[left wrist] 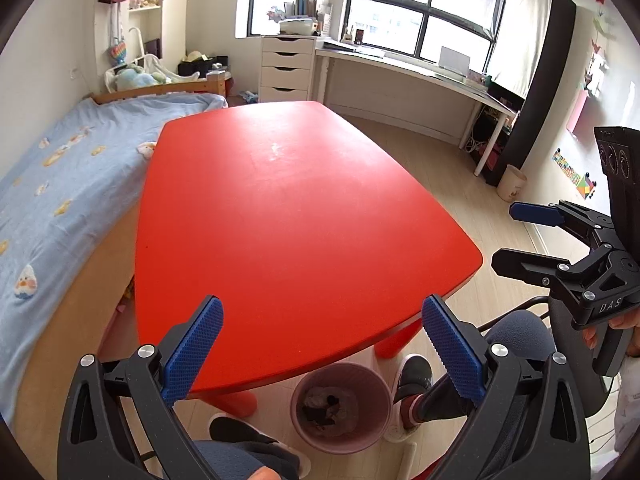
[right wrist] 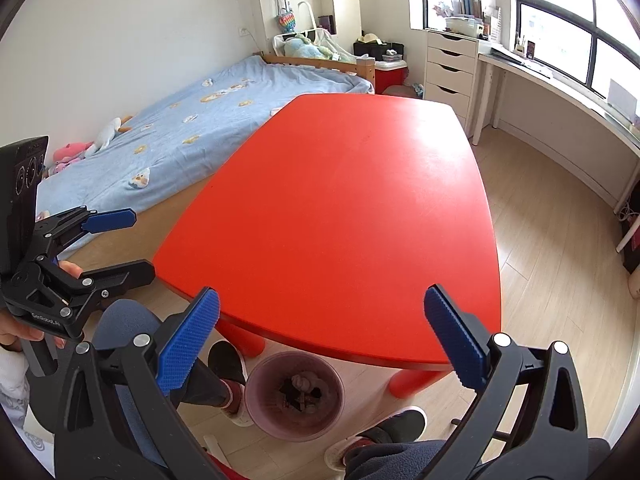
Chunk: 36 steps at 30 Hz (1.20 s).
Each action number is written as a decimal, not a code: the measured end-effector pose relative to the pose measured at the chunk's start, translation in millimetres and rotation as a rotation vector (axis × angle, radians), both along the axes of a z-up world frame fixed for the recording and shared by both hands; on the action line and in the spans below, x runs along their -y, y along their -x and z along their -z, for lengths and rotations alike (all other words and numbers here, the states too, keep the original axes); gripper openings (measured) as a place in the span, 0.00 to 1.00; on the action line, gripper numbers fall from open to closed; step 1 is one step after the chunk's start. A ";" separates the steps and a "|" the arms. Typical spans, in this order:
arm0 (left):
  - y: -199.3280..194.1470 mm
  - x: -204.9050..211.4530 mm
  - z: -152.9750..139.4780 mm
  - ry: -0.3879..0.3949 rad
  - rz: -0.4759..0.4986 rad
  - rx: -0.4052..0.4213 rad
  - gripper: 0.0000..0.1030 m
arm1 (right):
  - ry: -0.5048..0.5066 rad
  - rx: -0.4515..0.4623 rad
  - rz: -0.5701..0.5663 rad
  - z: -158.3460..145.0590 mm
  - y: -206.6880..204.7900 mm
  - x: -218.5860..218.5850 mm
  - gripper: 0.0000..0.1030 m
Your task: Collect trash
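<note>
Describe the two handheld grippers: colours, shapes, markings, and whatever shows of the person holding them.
Both the left gripper and right gripper have black angular frames with silver bolts and long fingers faced with blue textured pads. White lettering marks each body. Bare fingertips and a pale sleeve edge show at the handles.

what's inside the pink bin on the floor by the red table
The pink bin holds a heap of crumpled pale scraps with some dark pieces on top. Whatever lies beneath that heap, and the bin's bottom, is covered.
</note>
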<state>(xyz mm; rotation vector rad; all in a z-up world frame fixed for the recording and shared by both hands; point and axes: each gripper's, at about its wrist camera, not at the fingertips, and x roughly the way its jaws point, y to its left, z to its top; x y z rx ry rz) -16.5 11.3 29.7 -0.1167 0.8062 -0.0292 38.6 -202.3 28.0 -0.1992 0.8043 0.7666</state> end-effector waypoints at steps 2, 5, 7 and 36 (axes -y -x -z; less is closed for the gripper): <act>-5.0 -1.8 -3.7 -0.022 -0.008 0.011 0.93 | -0.011 0.007 0.010 -5.1 -7.6 -0.5 0.97; -10.9 -5.0 -6.8 -0.030 -0.021 0.023 0.93 | -0.024 0.015 0.021 -12.0 -17.2 -2.6 0.97; -13.3 -7.4 -8.3 -0.008 -0.015 0.033 0.93 | -0.032 0.019 0.023 -15.1 -21.5 -3.1 0.97; -21.2 -18.5 -9.0 0.041 -0.069 0.051 0.94 | -0.035 0.021 0.017 -16.7 -28.6 -11.2 0.97</act>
